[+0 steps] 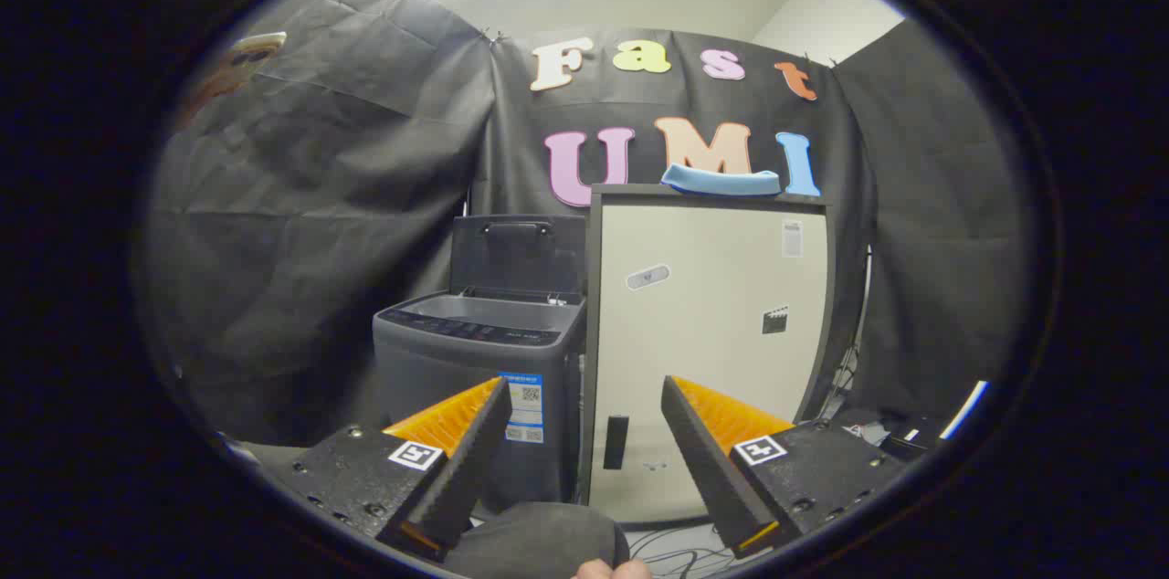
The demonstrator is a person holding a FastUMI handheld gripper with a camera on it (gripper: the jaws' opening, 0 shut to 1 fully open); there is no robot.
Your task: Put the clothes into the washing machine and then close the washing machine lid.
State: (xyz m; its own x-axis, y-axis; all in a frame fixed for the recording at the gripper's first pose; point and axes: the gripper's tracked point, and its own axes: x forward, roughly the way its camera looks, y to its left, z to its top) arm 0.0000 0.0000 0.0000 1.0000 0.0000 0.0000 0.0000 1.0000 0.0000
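A small grey top-loading washing machine stands on the floor well beyond my fingers, a little left of them. Its dark lid is raised upright at the back, leaving the tub open. A folded blue cloth lies on top of the tall white cabinet that stands right beside the machine. My gripper is open, held far back from both, with nothing between its fingers.
Black cloth walls close the booth behind and on both sides. Cables trail over the floor at the cabinet's foot. A person's dark-clothed knee and a fingertip sit just under the fingers.
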